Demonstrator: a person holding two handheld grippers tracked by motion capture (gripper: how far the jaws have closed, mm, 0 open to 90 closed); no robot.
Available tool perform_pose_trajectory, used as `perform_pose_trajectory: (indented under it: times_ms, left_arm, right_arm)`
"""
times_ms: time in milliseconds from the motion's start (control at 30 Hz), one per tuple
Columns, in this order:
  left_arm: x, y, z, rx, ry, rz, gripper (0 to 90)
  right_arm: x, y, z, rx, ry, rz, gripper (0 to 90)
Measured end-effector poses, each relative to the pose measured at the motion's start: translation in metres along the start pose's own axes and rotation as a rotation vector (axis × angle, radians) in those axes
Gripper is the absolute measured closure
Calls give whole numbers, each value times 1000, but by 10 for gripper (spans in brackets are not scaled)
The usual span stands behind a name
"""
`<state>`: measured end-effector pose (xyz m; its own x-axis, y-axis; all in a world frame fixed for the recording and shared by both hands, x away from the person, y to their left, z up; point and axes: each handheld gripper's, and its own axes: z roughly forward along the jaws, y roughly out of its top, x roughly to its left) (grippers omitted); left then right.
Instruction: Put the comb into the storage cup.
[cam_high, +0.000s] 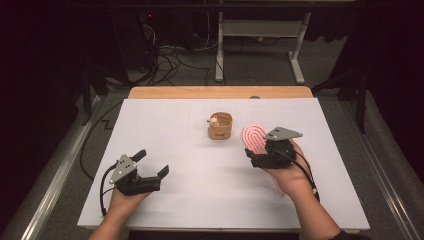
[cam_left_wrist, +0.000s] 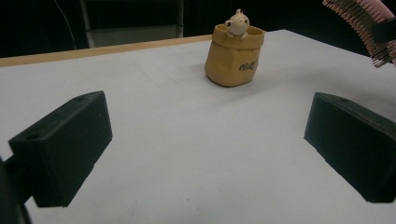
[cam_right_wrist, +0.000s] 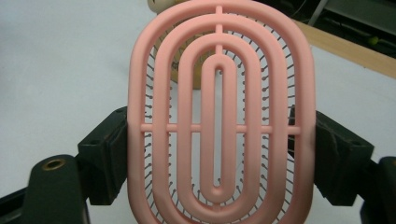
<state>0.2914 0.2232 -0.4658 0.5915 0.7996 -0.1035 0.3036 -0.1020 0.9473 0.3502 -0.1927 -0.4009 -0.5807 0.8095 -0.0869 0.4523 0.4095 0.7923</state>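
A pink vented hairbrush (cam_right_wrist: 219, 116) is clamped across its oval head by my right gripper (cam_high: 261, 153), which holds it above the white table right of centre; its head (cam_high: 254, 137) points away from me. A tan pouch-shaped holder (cam_high: 220, 126) with a small cream animal figure (cam_left_wrist: 237, 22) on its rim stands at mid-table, just left of the brush. My left gripper (cam_high: 153, 164) hovers low at the front left, jaws wide apart with nothing between them. In the left gripper view the holder (cam_left_wrist: 234, 56) lies ahead and the brush bristles (cam_left_wrist: 362, 21) show at top right.
The white sheet (cam_high: 170, 125) covers a wooden table whose far edge (cam_high: 220, 92) is bare wood. Beyond it are a desk frame (cam_high: 260, 50) and floor cables (cam_high: 167, 60). Metal rails run along both sides of the table.
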Motion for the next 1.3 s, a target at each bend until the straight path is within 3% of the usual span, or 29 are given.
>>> perform_pose_trajectory:
  times_ms: [533,667,1100,1300]
  left_arm:
    - [-1,0,1,3,-2,1,19]
    - [-1,0,1,7,-5,4,20]
    - [0,-1,2,16,6,-2,20]
    - [-1,3,3,32,-9,-7,20]
  right_arm:
    - [10,-4,-6,-164,-42,9,204]
    - [13,-5,-10,-230,-48,20,204]
    - [10,-11,-23,-388,-77,64,205]
    - [9,-16,-31,-463,-91,74,204]
